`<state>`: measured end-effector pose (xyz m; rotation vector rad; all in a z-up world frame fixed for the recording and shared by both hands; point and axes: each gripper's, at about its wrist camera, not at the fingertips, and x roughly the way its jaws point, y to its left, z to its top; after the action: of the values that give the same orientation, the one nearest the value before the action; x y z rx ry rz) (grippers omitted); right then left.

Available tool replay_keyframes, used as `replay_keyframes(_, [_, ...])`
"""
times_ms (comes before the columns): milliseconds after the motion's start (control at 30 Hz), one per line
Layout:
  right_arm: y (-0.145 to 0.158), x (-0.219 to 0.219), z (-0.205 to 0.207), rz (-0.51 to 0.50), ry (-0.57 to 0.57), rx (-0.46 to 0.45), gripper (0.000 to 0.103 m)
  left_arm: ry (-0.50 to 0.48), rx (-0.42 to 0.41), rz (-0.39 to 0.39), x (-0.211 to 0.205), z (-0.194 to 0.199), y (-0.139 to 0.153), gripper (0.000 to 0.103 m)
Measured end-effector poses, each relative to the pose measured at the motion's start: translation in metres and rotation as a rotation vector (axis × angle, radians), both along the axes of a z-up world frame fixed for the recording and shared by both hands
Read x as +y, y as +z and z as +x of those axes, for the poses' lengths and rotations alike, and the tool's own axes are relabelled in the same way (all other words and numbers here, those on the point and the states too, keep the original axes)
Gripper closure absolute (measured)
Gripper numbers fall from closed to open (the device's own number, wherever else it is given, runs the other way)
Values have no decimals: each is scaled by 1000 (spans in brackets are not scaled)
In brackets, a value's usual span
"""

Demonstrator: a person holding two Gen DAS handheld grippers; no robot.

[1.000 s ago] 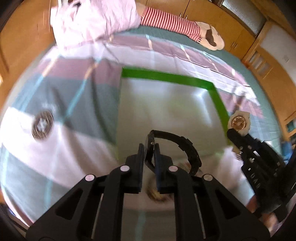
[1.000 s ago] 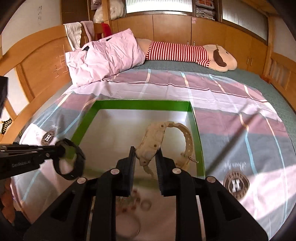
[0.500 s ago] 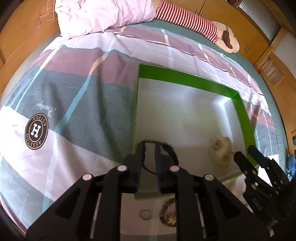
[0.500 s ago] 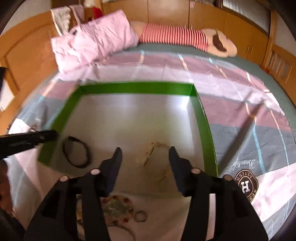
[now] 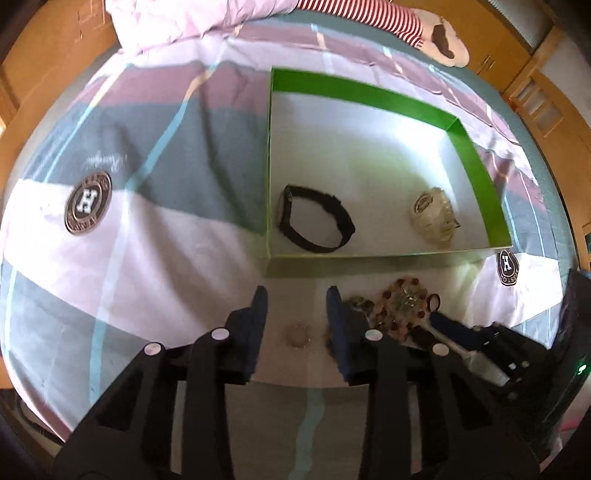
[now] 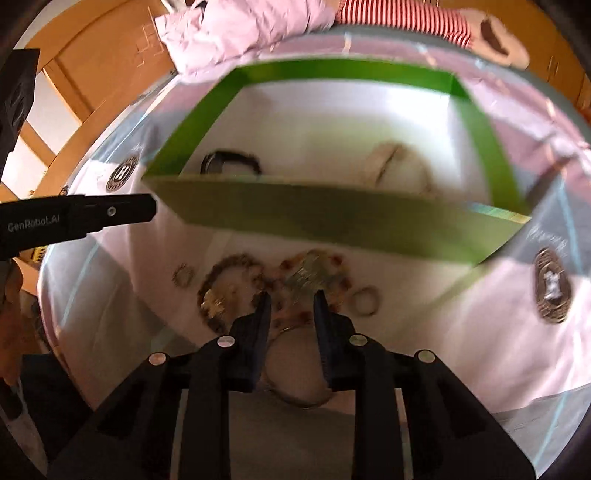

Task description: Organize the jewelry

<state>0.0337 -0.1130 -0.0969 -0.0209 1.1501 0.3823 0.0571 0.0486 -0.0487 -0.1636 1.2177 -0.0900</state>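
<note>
A green-walled box (image 5: pixel 469 144) with a white floor lies on the bed. A black watch (image 5: pixel 314 221) and a cream watch (image 5: pixel 434 216) lie inside it; both also show blurred in the right wrist view, black (image 6: pixel 231 162) and cream (image 6: pixel 391 166). My left gripper (image 5: pixel 295 297) is open and empty, above a small ring (image 5: pixel 296 335) in front of the box. My right gripper (image 6: pixel 291 299) is open, its tips low over a beaded jewelry piece (image 6: pixel 314 277) and a bangle (image 6: pixel 295 373). A chain bracelet (image 6: pixel 221 291) and small rings (image 6: pixel 365 301) lie nearby.
The bedsheet (image 5: pixel 147 166) has pink, grey and white bands with round logos (image 5: pixel 88 202). A pink pillow (image 5: pixel 192 18) and a striped plush toy (image 5: pixel 388 16) lie at the bed's head. Wooden cabinets (image 5: pixel 532 74) stand behind.
Both grippers let go of the watches in the box, opened, and pulled back toward the near side. The right gripper dropped low over the loose jewelry in front of the box.
</note>
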Motion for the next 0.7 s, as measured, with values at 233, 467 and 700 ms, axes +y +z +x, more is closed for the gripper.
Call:
replay_keyframes(233, [-11,28,-3,-115,46,-44,84,-35,33,21,-13,1,-14,65])
replay_keyframes(467, [3,9,-3,-88,6,-44,96,-46,64,45,-20,6,-28,61])
replay_keyframes(700, [31,-42,6,-52,-139,-61,96,-88,92,60,-34,6,-42,60])
